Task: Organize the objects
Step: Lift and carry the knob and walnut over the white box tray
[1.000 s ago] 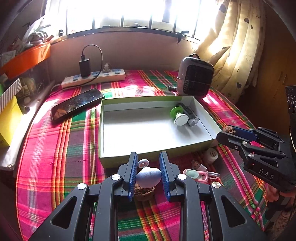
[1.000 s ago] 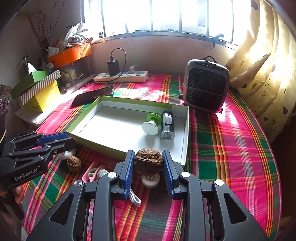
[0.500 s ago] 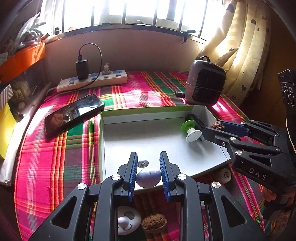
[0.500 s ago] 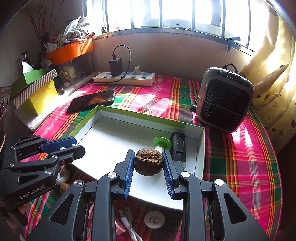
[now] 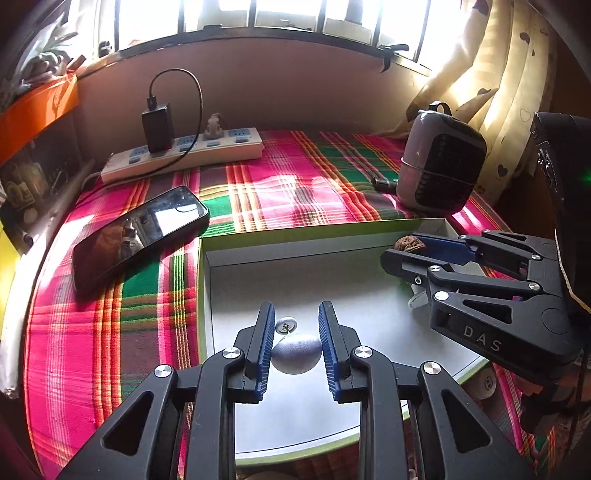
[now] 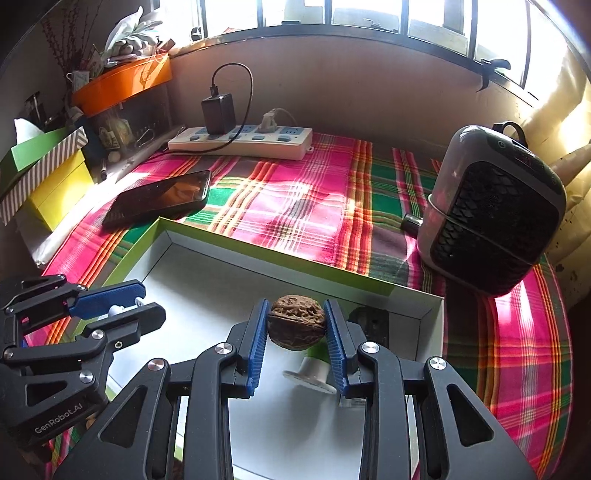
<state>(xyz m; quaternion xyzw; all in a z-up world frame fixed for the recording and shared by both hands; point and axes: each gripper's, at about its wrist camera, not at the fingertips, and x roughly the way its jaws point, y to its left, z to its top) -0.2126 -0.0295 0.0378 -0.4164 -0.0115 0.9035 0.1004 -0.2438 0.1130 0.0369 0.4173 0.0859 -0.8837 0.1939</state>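
right wrist, walnut [image 6: 296,322] clamped between tongs [image 6: 297,332]

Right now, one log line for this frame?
left gripper: shut on blue egg | right gripper: shut on walnut | both over tray | nothing released

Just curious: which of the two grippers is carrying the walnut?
The right gripper holds the brown walnut; the left gripper grips a smooth bluish egg-shaped ball instead.

Strong daylight from the far window [image 5: 258,14], panes blown out white, sunlit patches on the plaid tablecloth [image 6: 295,206], glare on the phone screen [image 5: 140,229], dark vignetted corners, fisheye bending at edges, sharp focus throughout.
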